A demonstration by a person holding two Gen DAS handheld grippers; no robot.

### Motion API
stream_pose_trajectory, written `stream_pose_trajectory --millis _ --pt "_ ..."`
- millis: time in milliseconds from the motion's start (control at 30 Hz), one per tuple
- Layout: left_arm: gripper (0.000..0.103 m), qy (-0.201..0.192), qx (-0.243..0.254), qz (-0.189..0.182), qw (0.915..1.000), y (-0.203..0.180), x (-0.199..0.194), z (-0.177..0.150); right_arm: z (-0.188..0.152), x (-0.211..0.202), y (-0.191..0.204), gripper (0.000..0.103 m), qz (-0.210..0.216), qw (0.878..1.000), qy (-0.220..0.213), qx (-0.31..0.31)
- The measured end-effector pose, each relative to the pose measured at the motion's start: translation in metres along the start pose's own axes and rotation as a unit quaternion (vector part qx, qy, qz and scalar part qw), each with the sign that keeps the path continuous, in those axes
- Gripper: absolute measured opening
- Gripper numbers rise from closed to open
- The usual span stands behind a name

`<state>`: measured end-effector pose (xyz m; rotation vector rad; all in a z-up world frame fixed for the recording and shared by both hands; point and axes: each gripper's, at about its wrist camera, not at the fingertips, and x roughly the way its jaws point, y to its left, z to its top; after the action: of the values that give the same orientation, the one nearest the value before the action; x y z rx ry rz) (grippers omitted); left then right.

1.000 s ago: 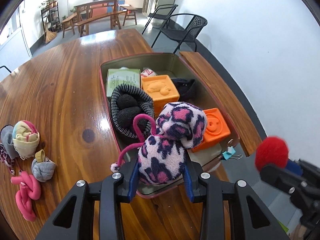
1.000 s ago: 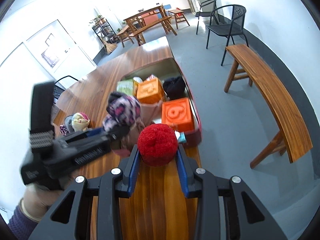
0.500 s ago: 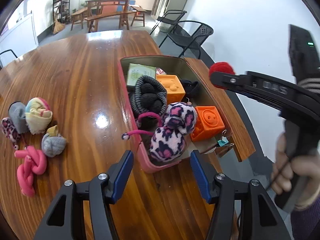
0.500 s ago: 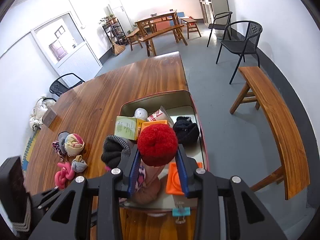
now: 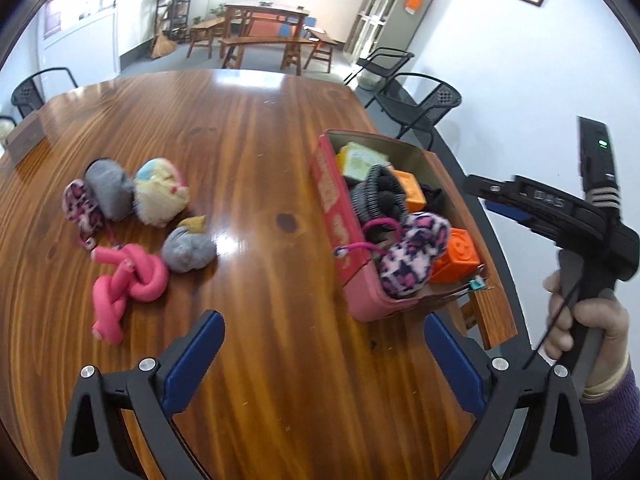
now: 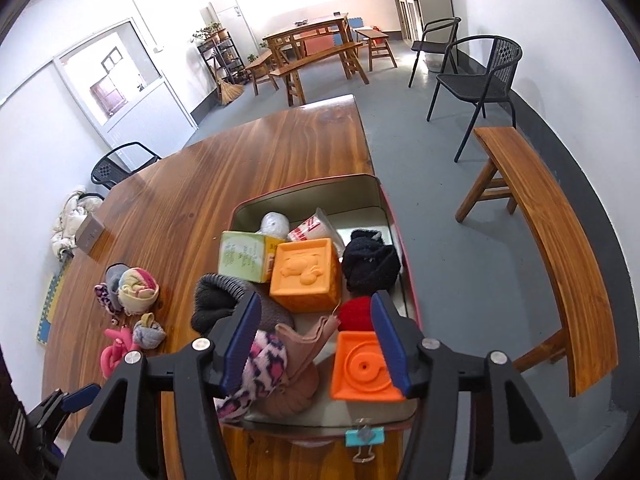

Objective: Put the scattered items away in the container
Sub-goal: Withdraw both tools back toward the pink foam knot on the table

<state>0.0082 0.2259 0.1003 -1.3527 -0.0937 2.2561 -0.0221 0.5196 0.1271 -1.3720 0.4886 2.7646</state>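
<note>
Both your grippers are spread wide with nothing in them. Your left gripper (image 5: 322,354) hangs over bare glossy wood table (image 5: 248,152), and your right gripper (image 6: 316,340) sits right above the tin (image 6: 304,192). The fuzzy red ball (image 6: 356,314) lies inside, between the black knit bundle (image 6: 370,260) and a rubbery orange cube (image 6: 362,368). Still out on the table: the knotted pink foam tube (image 5: 124,280) and soft rolled socks (image 5: 160,196).
</note>
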Motion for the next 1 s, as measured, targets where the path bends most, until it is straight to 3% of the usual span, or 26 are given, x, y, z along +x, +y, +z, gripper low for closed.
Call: stream_pose_trajectory --millis 400,667,1000 --pt "0.102 -0.010 -0.086 0.044 0.9953 0.097 -0.034 -0.024 -0.030 -0.028 0.075 0.062 0.075 0.997 -0.002 -0.027" --pt "0.102 -0.005 -0.079 0.034 0.9963 0.129 -0.043 -0.028 -0.056 -0.005 0.145 0.062 0.091 0.994 0.031 -0.054" --pt "0.102 0.021 -0.046 0.041 0.9979 0.148 0.000 -0.010 -0.089 0.011 0.182 0.062 0.071 0.994 0.062 -0.051"
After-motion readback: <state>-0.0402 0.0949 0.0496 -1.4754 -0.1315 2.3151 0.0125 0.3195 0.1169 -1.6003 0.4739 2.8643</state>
